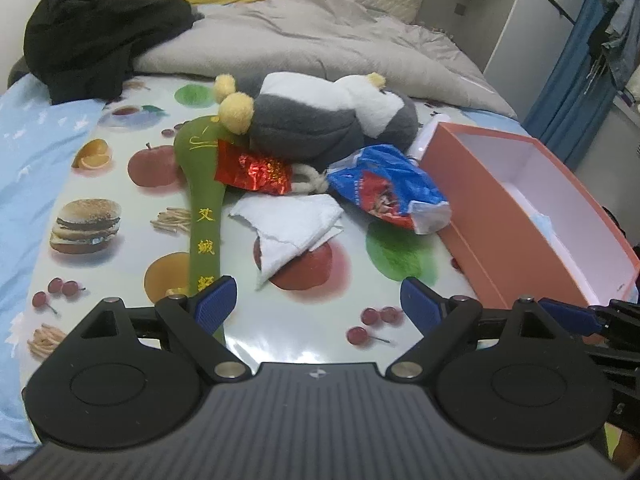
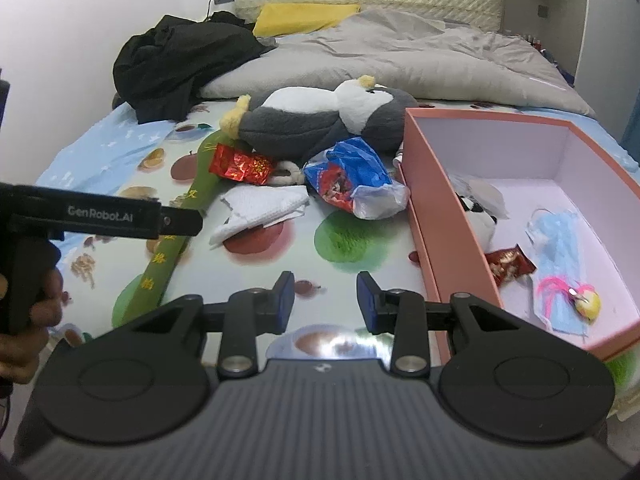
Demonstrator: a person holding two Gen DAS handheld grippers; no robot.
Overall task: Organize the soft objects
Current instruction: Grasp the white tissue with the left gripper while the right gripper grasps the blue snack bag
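Left gripper (image 1: 316, 300) is hovering wide apart and empty near the white cloth (image 1: 290, 226), while right gripper (image 2: 325, 300) is standing partly apart, empty, beside the pink box (image 2: 448, 236).

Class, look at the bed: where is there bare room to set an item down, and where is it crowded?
Free: the printed mat between both grippers and the white cloth, and the pink box's far floor behind the blue mask. Crowded: the pile of penguin plush, green stick, red packet and blue bag.
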